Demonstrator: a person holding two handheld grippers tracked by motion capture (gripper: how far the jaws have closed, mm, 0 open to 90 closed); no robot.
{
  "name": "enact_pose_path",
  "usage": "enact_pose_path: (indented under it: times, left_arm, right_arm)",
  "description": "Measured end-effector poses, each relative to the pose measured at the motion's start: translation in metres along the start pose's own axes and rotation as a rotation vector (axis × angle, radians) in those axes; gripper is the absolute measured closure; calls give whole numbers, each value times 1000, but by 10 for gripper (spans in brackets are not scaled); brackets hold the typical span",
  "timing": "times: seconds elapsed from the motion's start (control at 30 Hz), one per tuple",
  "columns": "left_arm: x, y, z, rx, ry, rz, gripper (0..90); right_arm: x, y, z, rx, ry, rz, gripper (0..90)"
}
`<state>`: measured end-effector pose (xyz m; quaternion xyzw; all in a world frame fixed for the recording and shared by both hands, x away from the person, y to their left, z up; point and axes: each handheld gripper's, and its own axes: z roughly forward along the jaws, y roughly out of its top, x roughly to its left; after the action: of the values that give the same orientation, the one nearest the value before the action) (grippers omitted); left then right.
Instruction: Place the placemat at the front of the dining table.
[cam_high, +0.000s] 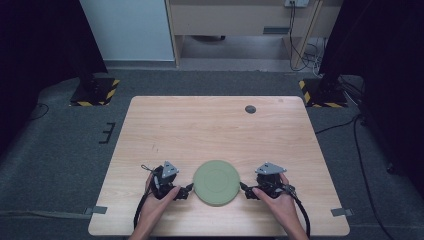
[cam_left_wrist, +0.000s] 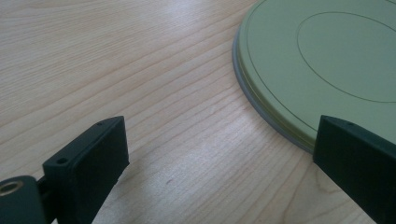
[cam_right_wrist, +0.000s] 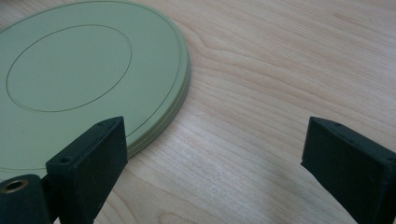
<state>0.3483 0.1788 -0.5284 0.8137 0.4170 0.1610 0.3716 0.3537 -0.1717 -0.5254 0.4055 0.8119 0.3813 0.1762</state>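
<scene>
The wooden bench (cam_high: 215, 130) has a small dark round spot (cam_high: 250, 109) near its far edge. Grey carpet (cam_high: 60, 150) lies all around the bench, and yellow-and-black striped feet (cam_high: 95, 92) stand beyond it.

The disc (cam_high: 217, 182) lies on the table (cam_high: 210, 125) near its front edge, between the left gripper (cam_high: 189, 189) and right gripper (cam_high: 243, 188).

Soft even overhead light, faint shadows; dark room edges; close-ups slightly soft.
</scene>
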Motion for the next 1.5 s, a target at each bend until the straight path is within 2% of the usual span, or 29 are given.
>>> enact_pose_path:
  times: [0.6, 1.1, 1.23, 1.5]
  left_arm:
    - [-5, 0, 5, 4, -7, -8, 25]
    - [-2, 2, 8, -5, 29, -24, 6]
    - [-3, 3, 9, -13, 45, -16, 8]
    - [-1, 3, 4, -25, 22, -35, 32]
  right_arm:
    - [7, -1, 7, 23, -9, -6, 69]
    - [8, 1, 10, 15, -45, -2, 53]
    - [7, 2, 11, 12, -55, 2, 54]
    - [9, 2, 8, 2, -48, 2, 74]
